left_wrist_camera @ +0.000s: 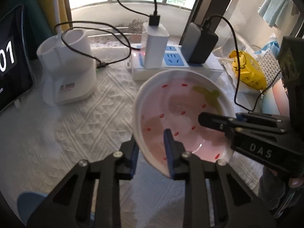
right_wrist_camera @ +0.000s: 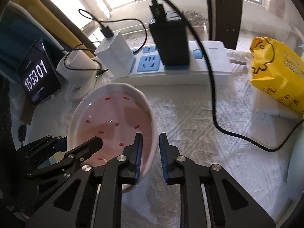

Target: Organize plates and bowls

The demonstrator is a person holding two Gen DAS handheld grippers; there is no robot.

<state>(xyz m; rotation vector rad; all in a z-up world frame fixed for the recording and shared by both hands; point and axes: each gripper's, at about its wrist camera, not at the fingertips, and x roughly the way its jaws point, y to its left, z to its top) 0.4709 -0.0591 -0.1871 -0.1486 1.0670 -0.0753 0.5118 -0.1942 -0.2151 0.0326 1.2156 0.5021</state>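
Note:
A bowl (left_wrist_camera: 171,110), pink inside with small red specks and a green mark, white outside, sits tilted over a white quilted cloth (left_wrist_camera: 66,133). My left gripper (left_wrist_camera: 151,138) is shut on the bowl's near rim, one blue pad inside and one outside. In that view my right gripper (left_wrist_camera: 220,116) clamps the opposite rim from the right. In the right wrist view the bowl (right_wrist_camera: 114,114) lies at centre left. There my right gripper (right_wrist_camera: 151,134) is shut on its right rim, and my left gripper (right_wrist_camera: 79,142) holds the left rim.
Behind the bowl stand a white power strip (left_wrist_camera: 171,70) with a white and a black charger, a white holder (left_wrist_camera: 66,66) and a clock screen (right_wrist_camera: 38,76). A yellow bag (right_wrist_camera: 275,76) lies at the right. A black cable (right_wrist_camera: 214,104) trails across the cloth.

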